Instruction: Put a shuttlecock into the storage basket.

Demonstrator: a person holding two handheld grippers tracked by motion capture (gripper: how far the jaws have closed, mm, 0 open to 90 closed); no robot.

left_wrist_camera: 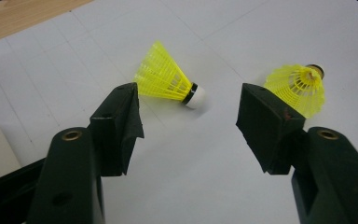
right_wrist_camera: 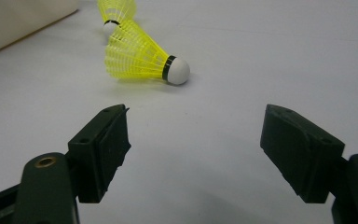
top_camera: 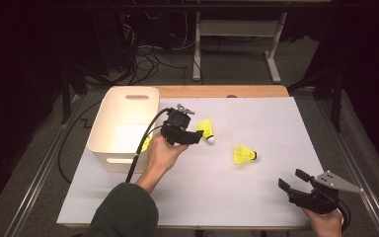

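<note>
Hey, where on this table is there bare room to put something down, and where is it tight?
Free: the white sheet beyond the right shuttlecock, and the stretch between the left forearm and the right gripper. Crowded: beside the white bin, where the open left gripper hovers by the other shuttlecock.

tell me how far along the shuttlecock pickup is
One yellow plastic shuttlecock seems to lie in the white plastic bin. The left hand-held gripper, jaws open, reaches for a second shuttlecock. A third shuttlecock remains on the white sheet; the right hand-held gripper waits open.
</note>
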